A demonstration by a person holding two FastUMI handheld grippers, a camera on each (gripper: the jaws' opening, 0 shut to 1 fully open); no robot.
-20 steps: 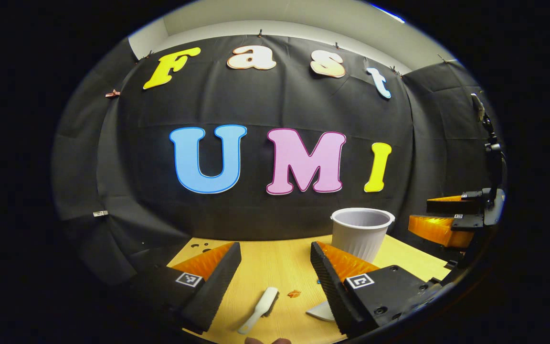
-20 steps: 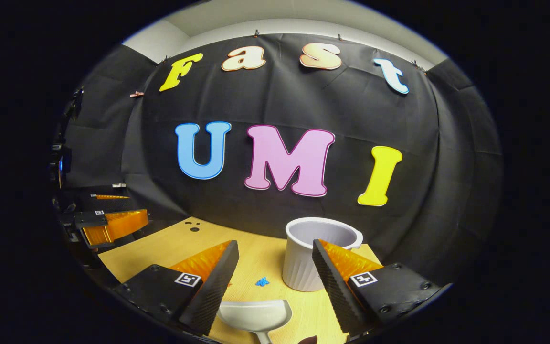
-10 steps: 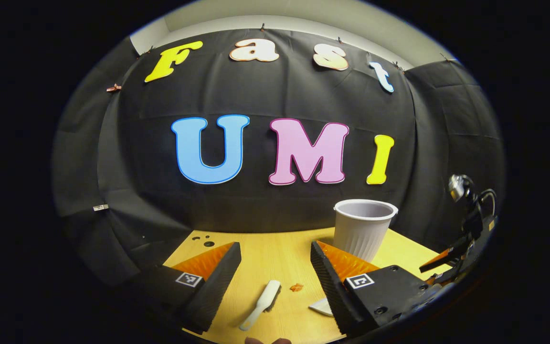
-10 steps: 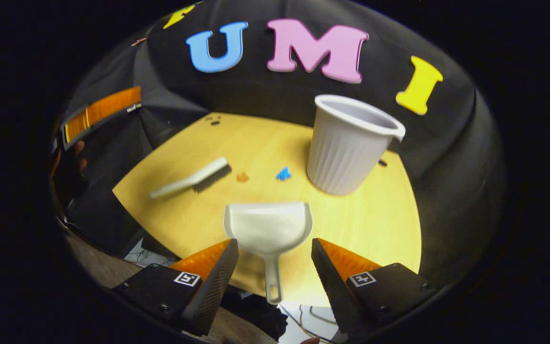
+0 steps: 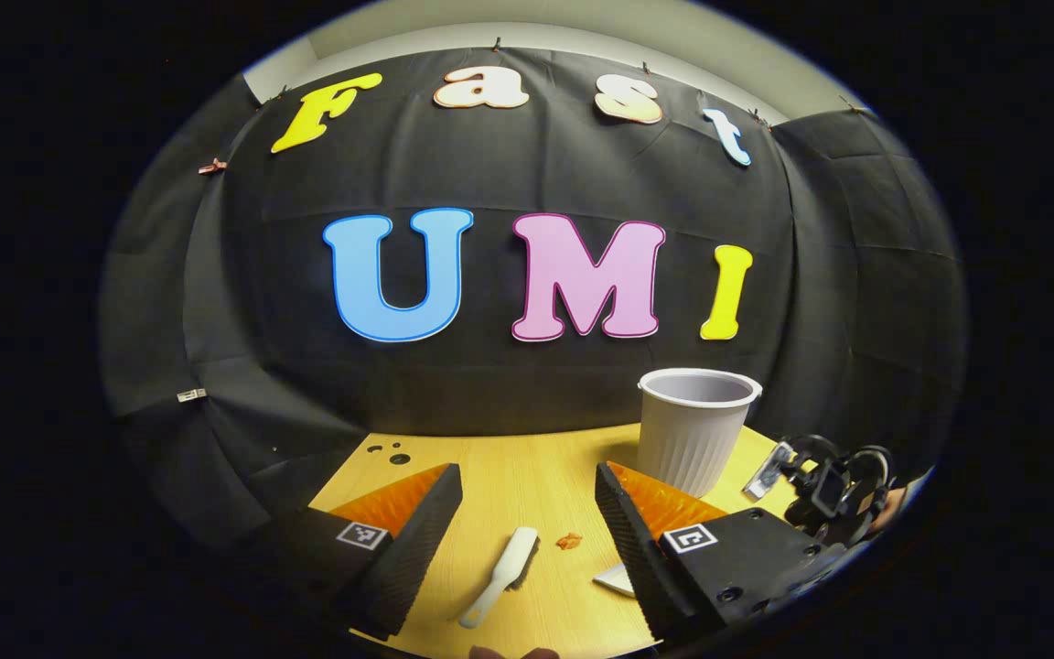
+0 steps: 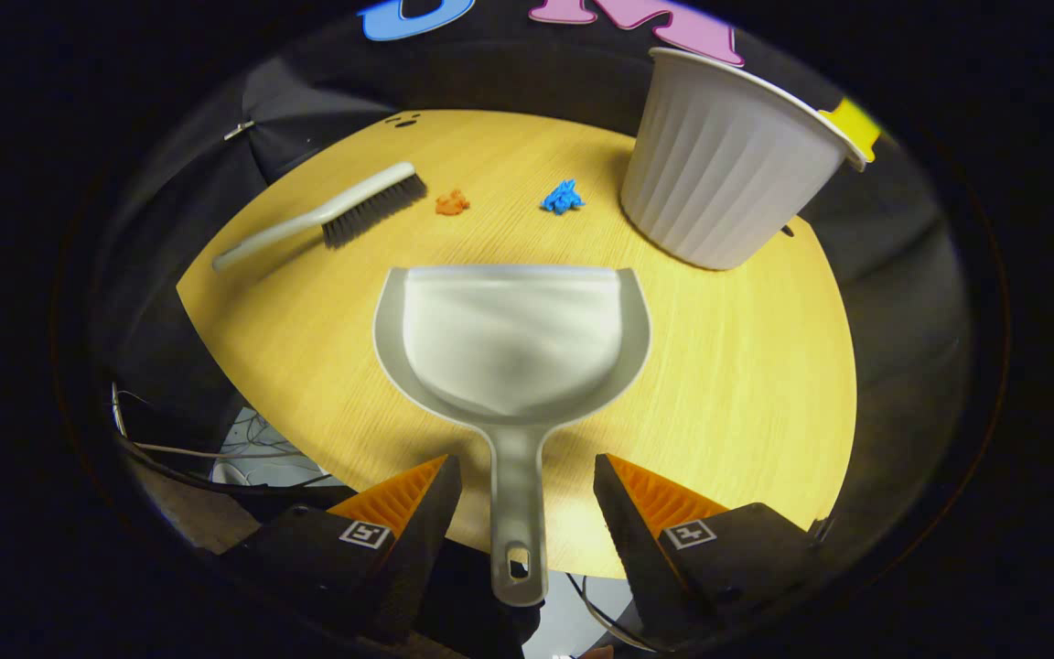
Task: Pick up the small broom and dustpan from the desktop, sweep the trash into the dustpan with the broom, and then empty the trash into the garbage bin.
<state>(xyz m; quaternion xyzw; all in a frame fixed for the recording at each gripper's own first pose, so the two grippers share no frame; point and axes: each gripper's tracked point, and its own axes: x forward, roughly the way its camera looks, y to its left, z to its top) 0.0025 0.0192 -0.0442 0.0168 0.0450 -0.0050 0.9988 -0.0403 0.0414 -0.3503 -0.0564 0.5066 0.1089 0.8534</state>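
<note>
R gripper (image 6: 525, 476): fingers apart, either side of the grey plastic dustpan (image 6: 513, 343) handle, not touching.
L gripper (image 5: 527, 485): fingers apart, above the white small broom (image 5: 501, 575).
Trash: orange scrap (image 6: 452, 202), blue scrap (image 6: 563, 196), far of the pan.
White ribbed bin (image 6: 728, 169): far right on wood desktop (image 6: 747, 384).

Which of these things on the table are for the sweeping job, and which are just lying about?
For the job: small broom, dustpan, orange scrap, blue scrap, white ribbed bin.

Lying about: cables below the table edge; metal clip on the cloth wall.
</note>
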